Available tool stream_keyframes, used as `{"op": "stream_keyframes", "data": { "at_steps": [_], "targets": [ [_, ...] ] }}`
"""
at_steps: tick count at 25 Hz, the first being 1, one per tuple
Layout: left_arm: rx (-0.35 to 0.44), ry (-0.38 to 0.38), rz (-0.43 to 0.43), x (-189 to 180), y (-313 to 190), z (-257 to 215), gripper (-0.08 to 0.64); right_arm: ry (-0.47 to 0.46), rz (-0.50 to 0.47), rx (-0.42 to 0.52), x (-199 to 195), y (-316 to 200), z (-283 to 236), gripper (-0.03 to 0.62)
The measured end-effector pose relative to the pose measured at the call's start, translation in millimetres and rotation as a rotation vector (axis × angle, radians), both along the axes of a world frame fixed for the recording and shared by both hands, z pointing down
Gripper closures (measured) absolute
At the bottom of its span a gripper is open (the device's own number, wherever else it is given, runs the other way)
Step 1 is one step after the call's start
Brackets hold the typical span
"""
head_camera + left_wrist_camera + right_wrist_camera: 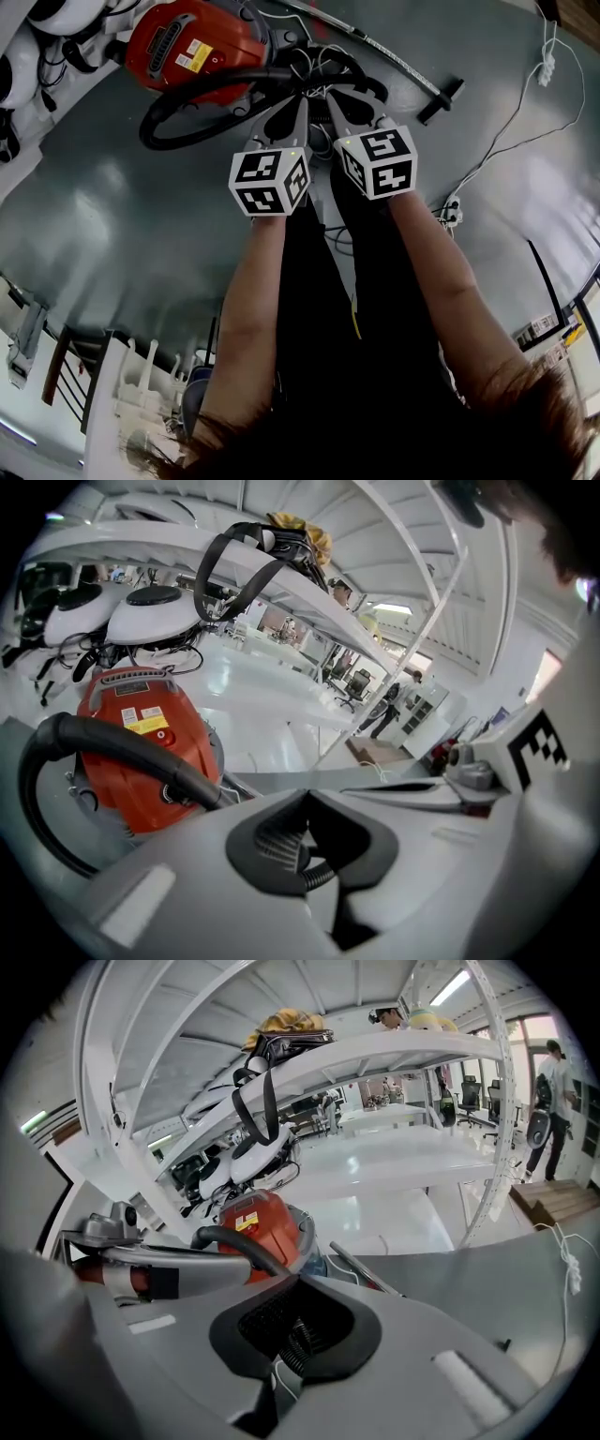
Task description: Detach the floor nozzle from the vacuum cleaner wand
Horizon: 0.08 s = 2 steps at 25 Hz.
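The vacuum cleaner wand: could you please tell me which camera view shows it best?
The head view: the wand shows nearly whole, down to the black floor nozzle at its end. The right gripper view shows only a short stretch of it; the left gripper view shows none of it.

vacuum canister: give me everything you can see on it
The vacuum canister is a rounded red-orange shell, plastic by the look. On top it has a black ribbed grille and yellow and white labels. It sits upright on the grey floor at the foot of a white shelving rack. A thick black hose leaves it and loops over the floor in front.
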<state>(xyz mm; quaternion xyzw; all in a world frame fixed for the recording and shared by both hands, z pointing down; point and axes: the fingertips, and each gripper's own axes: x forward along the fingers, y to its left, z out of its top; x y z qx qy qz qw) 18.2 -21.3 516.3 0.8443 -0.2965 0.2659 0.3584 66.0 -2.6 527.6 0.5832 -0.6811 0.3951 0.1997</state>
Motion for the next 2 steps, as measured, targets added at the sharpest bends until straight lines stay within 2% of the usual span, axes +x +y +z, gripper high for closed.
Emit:
{"op": "stream_keyframes", "data": {
  "at_steps": [2],
  "targets": [
    [0.004, -0.004, 0.003, 1.1, -1.9, 0.4, 0.549, 0.000, 0.002, 0.000, 1.2, -2.3, 0.4, 0.595]
  ]
}}
